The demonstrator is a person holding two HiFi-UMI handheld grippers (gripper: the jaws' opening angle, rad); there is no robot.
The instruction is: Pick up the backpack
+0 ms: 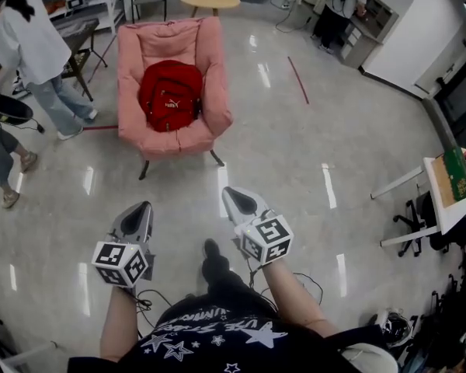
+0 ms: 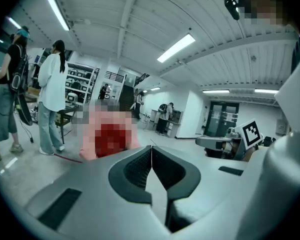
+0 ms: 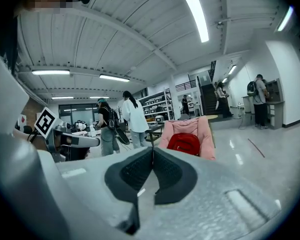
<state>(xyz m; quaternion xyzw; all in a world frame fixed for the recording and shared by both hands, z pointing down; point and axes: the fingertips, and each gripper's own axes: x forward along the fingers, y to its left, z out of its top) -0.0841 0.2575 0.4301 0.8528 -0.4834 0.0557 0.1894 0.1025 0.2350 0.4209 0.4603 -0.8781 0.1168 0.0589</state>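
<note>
A red backpack (image 1: 169, 95) sits upright on the seat of a pink padded armchair (image 1: 132, 76) at the far side of the glossy floor. The right gripper view shows the backpack (image 3: 184, 143) in the armchair (image 3: 206, 134) beyond the jaws. My left gripper (image 1: 142, 208) and right gripper (image 1: 227, 193) are held side by side well short of the chair, both pointing toward it. Each has its jaws shut with nothing between them. From the left gripper view, the left gripper (image 2: 151, 149) faces a mosaic patch where the chair stands.
Two people (image 1: 31, 49) stand left of the chair, and another person (image 1: 340, 6) is at a counter far right. A round wooden table (image 1: 210, 1) is behind the chair. A white desk (image 1: 444, 196) and office chair (image 1: 412, 220) stand at the right. Red tape (image 1: 298, 80) lines the floor.
</note>
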